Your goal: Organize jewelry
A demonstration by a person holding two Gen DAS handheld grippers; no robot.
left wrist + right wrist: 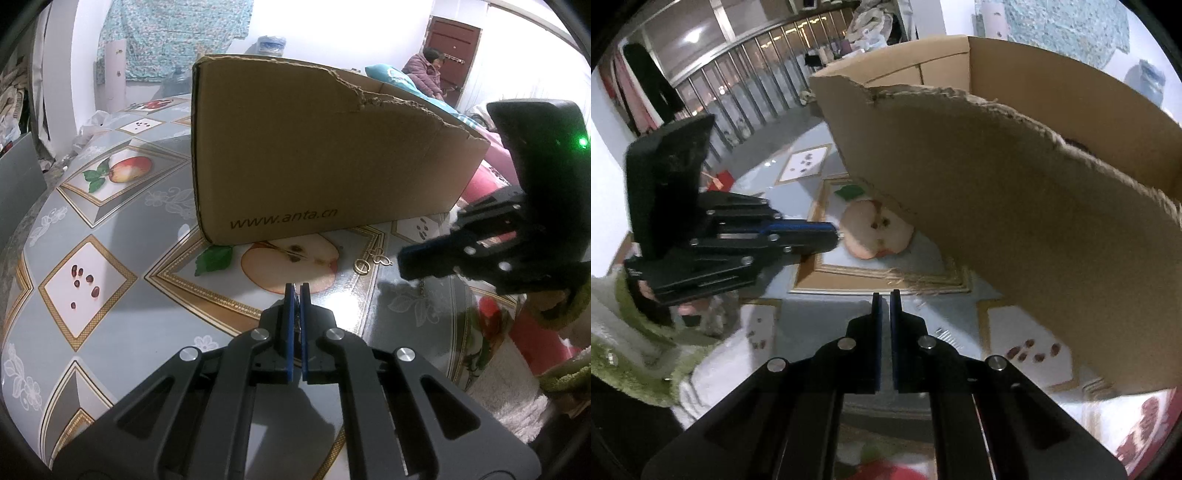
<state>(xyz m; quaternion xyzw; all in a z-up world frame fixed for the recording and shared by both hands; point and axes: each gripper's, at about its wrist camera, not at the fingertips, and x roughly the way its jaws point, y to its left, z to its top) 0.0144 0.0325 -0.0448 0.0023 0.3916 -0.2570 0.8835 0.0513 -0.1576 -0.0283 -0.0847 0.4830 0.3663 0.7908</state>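
A brown cardboard box (325,155) with a torn top edge stands on the patterned table; it also fills the right of the right wrist view (1015,206). Gold jewelry (371,260), a ring and a small looped piece, lies on the table just in front of the box. My left gripper (297,290) is shut, and something thin and glinting seems to sit between its pads. My right gripper (885,295) is shut and hovers above the table beside the box; a thin chain (421,286) hangs under its tip (404,260) in the left wrist view.
The tablecloth (92,229) shows apples and seeds in diamond frames. A person in a purple coat (424,70) sits at the back. A pink cushion (484,184) lies beyond the table's right edge. My green sleeve (639,339) shows at the left.
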